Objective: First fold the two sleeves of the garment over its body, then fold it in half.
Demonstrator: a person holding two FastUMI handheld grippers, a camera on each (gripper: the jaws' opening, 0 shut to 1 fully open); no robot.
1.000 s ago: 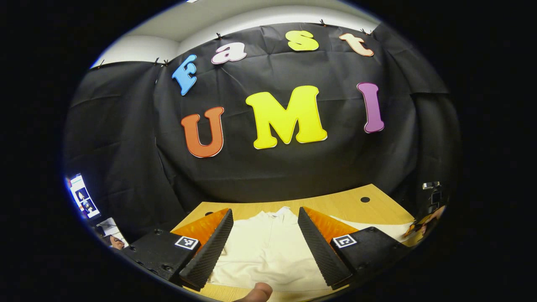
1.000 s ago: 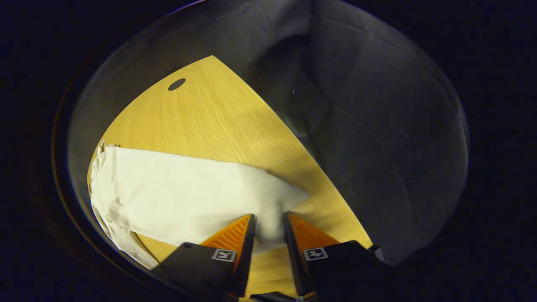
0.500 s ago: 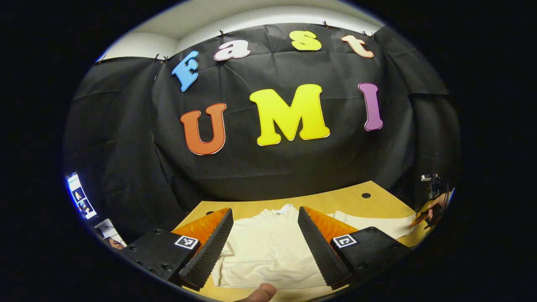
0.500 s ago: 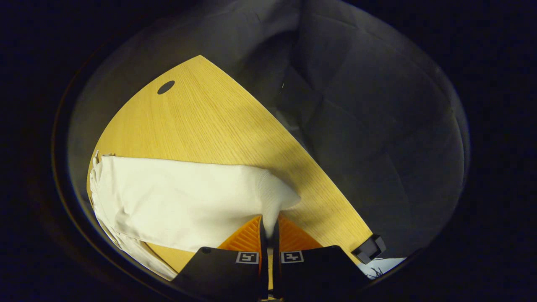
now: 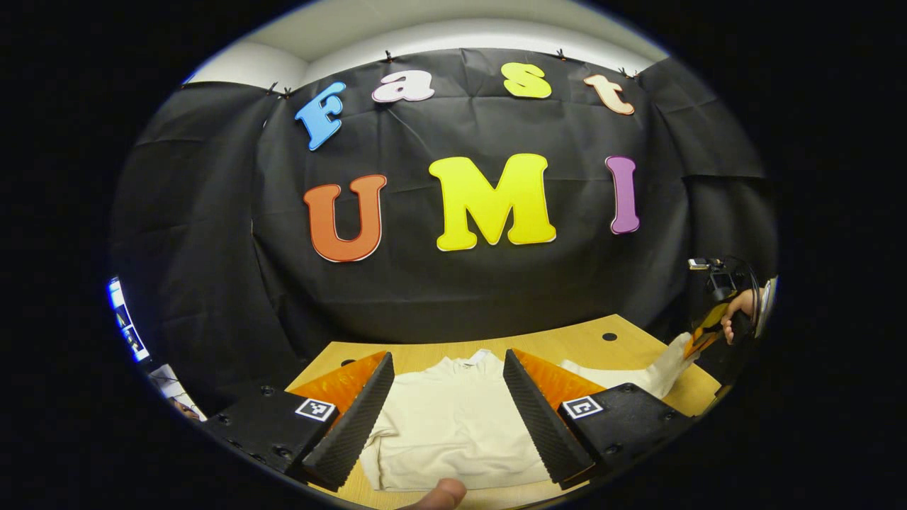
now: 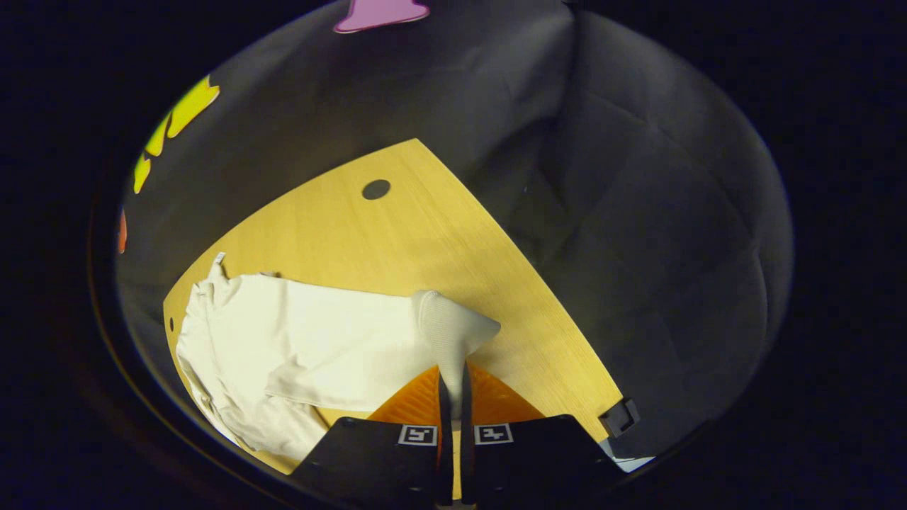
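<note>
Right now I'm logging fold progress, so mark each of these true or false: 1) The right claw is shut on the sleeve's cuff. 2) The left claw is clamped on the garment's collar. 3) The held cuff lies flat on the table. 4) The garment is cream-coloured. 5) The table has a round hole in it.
1) True: the right claw pinches the cuff of the sleeve.
2) False: the left claw is open above the garment, gripping nothing.
3) False: the cuff is raised off the table, the sleeve sloping up to it.
4) True.
5) True: the hole is near the far edge.
</note>
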